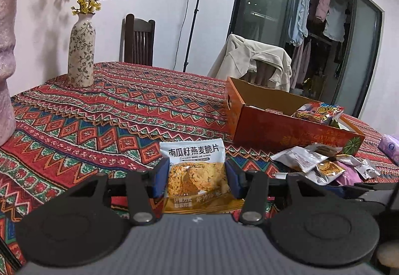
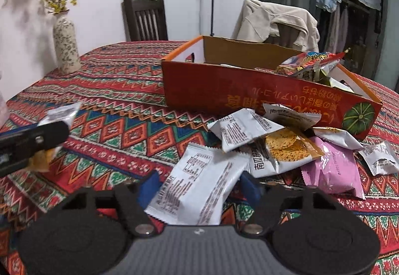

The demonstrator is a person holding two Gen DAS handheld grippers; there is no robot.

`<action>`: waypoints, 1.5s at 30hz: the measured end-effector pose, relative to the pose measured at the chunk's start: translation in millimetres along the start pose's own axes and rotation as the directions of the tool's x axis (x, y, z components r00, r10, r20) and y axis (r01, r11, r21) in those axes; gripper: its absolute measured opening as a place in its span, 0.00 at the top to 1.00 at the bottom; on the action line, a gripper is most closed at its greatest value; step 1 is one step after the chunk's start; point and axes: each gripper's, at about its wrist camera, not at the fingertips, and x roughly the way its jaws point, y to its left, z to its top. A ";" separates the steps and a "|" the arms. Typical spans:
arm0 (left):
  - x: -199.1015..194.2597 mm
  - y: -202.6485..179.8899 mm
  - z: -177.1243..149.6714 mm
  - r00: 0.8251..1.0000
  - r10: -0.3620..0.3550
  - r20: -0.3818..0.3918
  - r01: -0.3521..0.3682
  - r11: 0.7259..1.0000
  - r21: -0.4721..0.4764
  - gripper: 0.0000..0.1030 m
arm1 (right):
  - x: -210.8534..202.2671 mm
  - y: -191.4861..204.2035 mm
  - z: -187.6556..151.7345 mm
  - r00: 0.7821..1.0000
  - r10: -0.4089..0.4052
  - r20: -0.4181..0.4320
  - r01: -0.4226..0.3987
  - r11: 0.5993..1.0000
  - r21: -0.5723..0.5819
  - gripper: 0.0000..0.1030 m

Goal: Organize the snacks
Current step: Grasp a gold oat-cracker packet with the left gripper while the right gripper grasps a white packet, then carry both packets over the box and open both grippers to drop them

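Few packets are seen inside the orange cardboard box (image 2: 249, 90); one pumpkin-seed oat crisp packet (image 1: 195, 172) is pinched by the left claw (image 1: 195, 175), a white packet (image 2: 197, 190) by the right claw (image 2: 199, 187), while a pile of snack packets (image 2: 294, 145) is left on the bench (image 2: 119, 110).

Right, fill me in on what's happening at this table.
A person with two handheld grippers is sorting snacks. The left gripper is shut on a white-and-yellow pumpkin seed oat crisp packet, held upright above the patterned red tablecloth. The right gripper has a white foil snack packet, printed back up, between its blue fingers. The orange cardboard box already holds a few snacks, and a loose pile of packets still lies in front of it.
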 end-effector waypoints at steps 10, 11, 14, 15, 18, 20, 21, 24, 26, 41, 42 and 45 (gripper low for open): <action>-10.1 -13.8 10.4 0.999 -0.037 0.031 0.037 0.999 0.005 0.51 | -33.0 -18.1 -3.9 0.995 0.038 0.095 -0.041 0.999 0.024 0.58; -11.2 -16.6 12.5 0.999 -0.041 0.036 0.041 0.999 0.006 0.51 | -37.7 -20.6 -3.3 0.993 0.039 0.108 -0.041 0.999 0.024 0.58; -13.5 -24.4 19.3 0.998 -0.048 0.052 0.047 0.999 0.013 0.51 | -50.8 -30.2 0.6 0.988 0.033 0.149 -0.038 0.999 0.028 0.58; -13.7 -27.5 22.5 0.997 -0.052 0.057 0.051 0.999 0.015 0.51 | -54.1 -33.3 2.5 0.987 0.030 0.161 -0.035 0.999 0.030 0.58; -11.9 -35.5 33.4 0.995 -0.060 0.075 0.059 0.998 0.020 0.51 | -64.5 -43.6 11.0 0.979 0.013 0.205 -0.019 0.999 0.026 0.58; -9.0 -41.2 41.6 0.994 -0.066 0.085 0.065 0.998 0.024 0.51 | -70.0 -51.0 18.4 0.971 0.003 0.241 -0.009 1.000 0.026 0.58; -6.6 -44.8 46.8 0.993 -0.070 0.090 0.068 0.997 0.026 0.51 | -72.5 -55.7 22.8 0.966 -0.001 0.258 -0.007 1.000 0.027 0.58; 0.9 -55.6 61.4 0.992 -0.081 0.099 0.078 0.996 0.033 0.51 | -74.7 -68.6 37.9 0.956 -0.014 0.294 0.004 0.999 0.034 0.58; 5.5 -64.5 70.5 0.990 -0.089 0.109 0.084 0.996 0.043 0.51 | -74.4 -77.9 47.2 0.950 -0.020 0.312 0.007 0.999 0.041 0.58; 85.6 -128.3 132.7 0.989 -0.110 0.097 0.099 0.988 0.115 0.51 | -23.3 -140.9 119.6 0.929 -0.072 0.363 0.047 0.996 0.077 0.58; 92.7 -132.1 135.5 0.990 -0.108 0.095 0.096 0.989 0.116 0.51 | -17.7 -145.8 123.5 0.929 -0.077 0.362 0.049 0.995 0.085 0.58; 110.1 -138.7 139.0 0.990 -0.108 0.093 0.097 0.989 0.108 0.51 | -1.7 -158.4 131.5 0.926 -0.094 0.366 0.057 0.992 0.109 0.58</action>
